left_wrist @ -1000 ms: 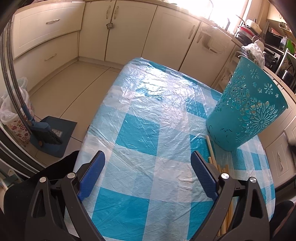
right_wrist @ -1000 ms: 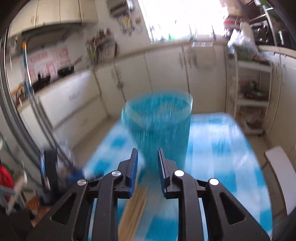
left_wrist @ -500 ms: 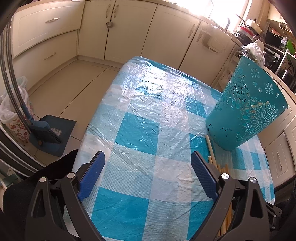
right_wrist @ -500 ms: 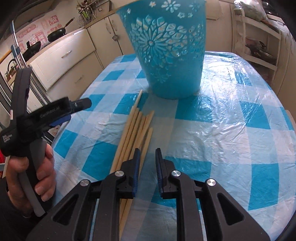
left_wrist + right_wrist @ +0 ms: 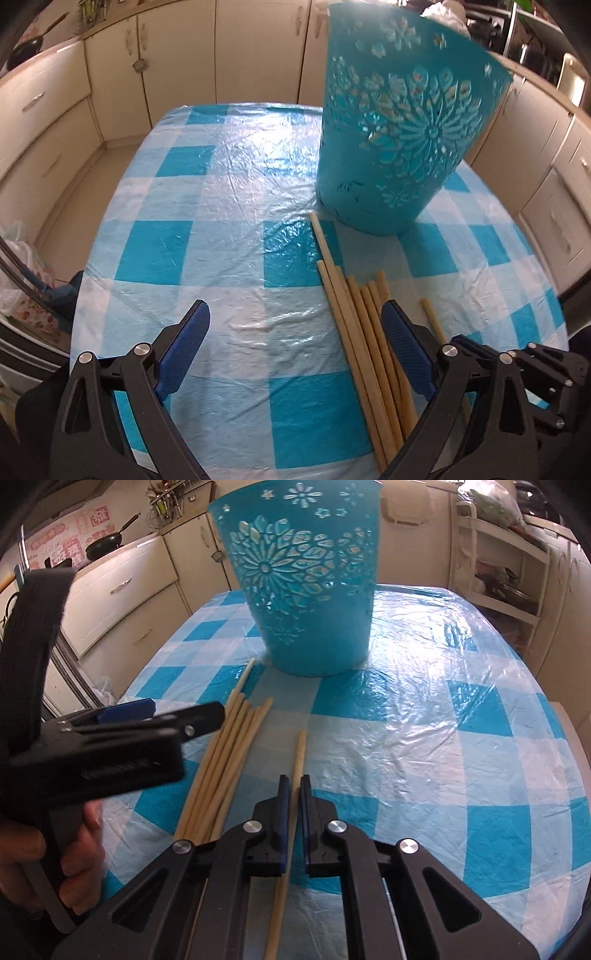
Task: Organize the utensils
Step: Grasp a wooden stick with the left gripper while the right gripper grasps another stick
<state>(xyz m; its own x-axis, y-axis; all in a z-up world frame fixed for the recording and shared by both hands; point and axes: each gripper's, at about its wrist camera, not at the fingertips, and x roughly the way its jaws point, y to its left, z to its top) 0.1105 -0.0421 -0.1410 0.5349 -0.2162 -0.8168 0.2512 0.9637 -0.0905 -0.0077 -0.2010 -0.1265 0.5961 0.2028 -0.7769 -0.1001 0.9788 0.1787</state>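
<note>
Glossy, wrinkled plastic tablecloth [image 5: 424,709]; matt pale wooden sticks [image 5: 229,749]; smooth perforated plastic basket [image 5: 306,583].

At the top centre of the frame the basket [image 5: 306,587] was turquoise, pierced with a flower-and-petal cutout pattern. The counter [image 5: 443,746] wore a glossy check of bright blue, pale blue and white. The sticks [image 5: 229,760] were pale tan. Both grippers were black with dark blue pads [image 5: 184,343], and the cabinets [image 5: 251,51] cream.

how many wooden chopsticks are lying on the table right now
7 that I can tell. Six lie bunched as the bundle in front of the teal basket; one chopstick lies apart to its right, between the right gripper pads. Overlap may hide more.
</note>
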